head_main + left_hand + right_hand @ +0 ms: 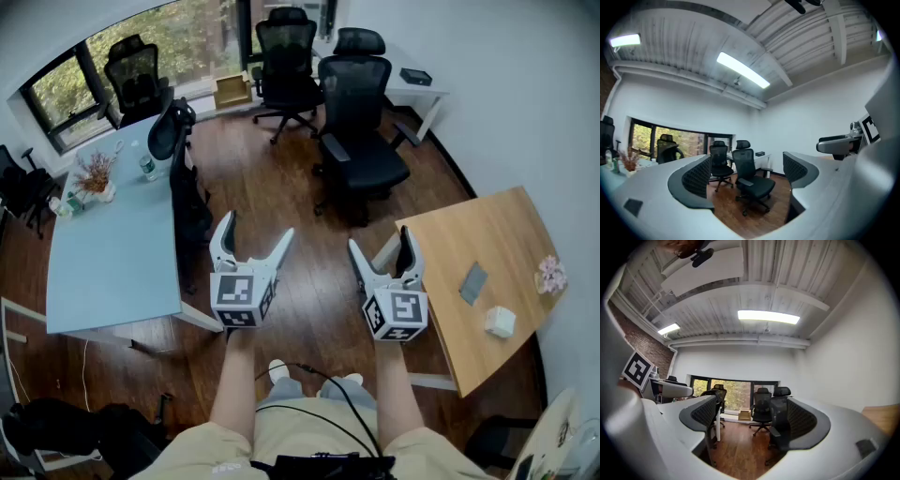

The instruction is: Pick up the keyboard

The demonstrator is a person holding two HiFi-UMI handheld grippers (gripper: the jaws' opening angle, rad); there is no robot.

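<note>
Two grippers are held out in front of the person, over the wooden floor (281,187), and both are empty. The left gripper (255,230) has its jaws spread wide, and only an office chair (361,141) far behind shows between them. The right gripper (381,242) is also released, with nothing between its jaws. No keyboard can be seen in any view: the wooden worktop (487,234) at the right carries only a small dark flat item (473,282), a white box (500,322) and pink flowers (550,275), and the blue worktop (112,253) at the left shows none. I judge that the task is at its very start, the search. The next move calls for turning to find the keyboard. Both forearms reach forward, side by side, jaws pointing away from the body
</note>
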